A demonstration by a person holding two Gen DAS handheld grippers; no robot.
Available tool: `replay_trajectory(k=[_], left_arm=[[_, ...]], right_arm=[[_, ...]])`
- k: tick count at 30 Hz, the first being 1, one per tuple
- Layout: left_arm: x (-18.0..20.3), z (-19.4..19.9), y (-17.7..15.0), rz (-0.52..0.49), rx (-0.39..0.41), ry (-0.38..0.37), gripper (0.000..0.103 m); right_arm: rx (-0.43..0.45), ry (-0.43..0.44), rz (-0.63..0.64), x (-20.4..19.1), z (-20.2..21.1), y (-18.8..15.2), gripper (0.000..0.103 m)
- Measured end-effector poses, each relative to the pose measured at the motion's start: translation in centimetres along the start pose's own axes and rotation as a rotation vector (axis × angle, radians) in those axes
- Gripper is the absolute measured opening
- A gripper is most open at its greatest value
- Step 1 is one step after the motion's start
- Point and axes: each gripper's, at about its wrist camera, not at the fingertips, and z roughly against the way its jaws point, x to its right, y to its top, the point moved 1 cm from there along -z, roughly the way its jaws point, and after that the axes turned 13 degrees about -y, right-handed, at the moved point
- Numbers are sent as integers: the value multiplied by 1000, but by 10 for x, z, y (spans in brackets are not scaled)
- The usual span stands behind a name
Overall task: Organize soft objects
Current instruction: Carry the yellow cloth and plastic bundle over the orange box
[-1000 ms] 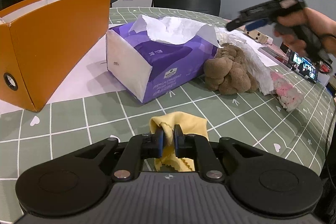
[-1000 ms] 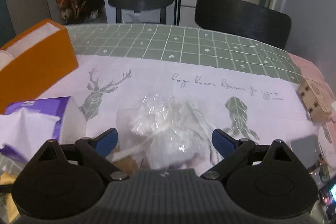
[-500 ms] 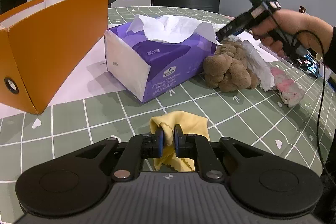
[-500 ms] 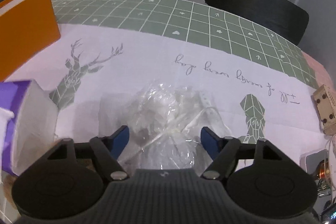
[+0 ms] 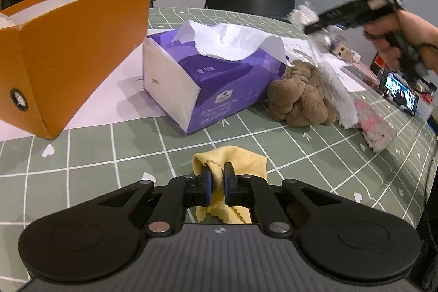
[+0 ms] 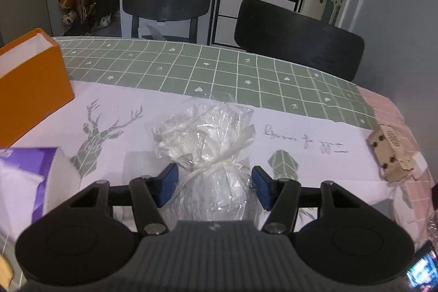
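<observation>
Left hand-held gripper (image 5: pixel 216 186) pinched tight on a yellow cloth (image 5: pixel 232 163), fabric bunched between the blue pads, rest of the cloth lying on the green grid table (image 5: pixel 90 149) just in front of the purple tissue pack (image 5: pixel 208 81).

Right hand-held gripper (image 6: pixel 213 186) has its jaws closing around a clear plastic bag (image 6: pixel 208 144), tied at the neck with white stuff inside. Both pads sit against the bag's sides below the knot. In the left wrist view the right hand-held gripper and the bag are up in the air behind and right of the tissue pack, blurred, a person's hand (image 5: pixel 402 34) on the grip.

Tissue pack as landmark: orange box (image 5: pixel 68 54) to its left, open top, standing on a white paper sheet with a deer print (image 6: pixel 106 127). Brown plush toy (image 5: pixel 298 97) touching the pack's right end. Crumpled white plastic (image 5: pixel 339 95) just right of the plush, and a pink-white fluffy piece (image 5: pixel 375 127) beyond that. Small perforated tan box (image 6: pixel 391 152) farther right, near the table edge. Two black chairs (image 6: pixel 298 37) behind the table.
</observation>
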Motion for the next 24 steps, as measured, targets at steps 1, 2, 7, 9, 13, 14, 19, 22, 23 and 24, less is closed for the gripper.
replay_trajectory(k=[1,2,7,9,13,14,19,22,23,24], left_arm=[[0,3,-1,5,7,-1,9],[-1,6,-1,8,12,-2,9],[-2,23,-2,7,39,7,9],[-2,30,-3,11,52,6,9],[-3,41,-6,13,70,13,9],[-2,45,-7,11,76,15,9],[2,68,-9,-7,112,23,9],[5,80,-9,-20,128,33,9],[5,86,-10,-24,134,38,9],[6,89,-10,-26,138,42,9]], right_arm=[[0,-1,6,2,7,-3,58],[1,2,13,3,16,-6,58],[11,41,41,2,57,-25,59],[17,56,61,-5,73,-34,59],[35,109,116,-24,108,-53,59],[44,121,128,-29,118,-57,59],[63,174,184,-52,155,-76,59],[66,207,219,-71,167,-86,59],[65,223,233,-79,170,-90,59],[65,236,247,-86,174,-94,59]])
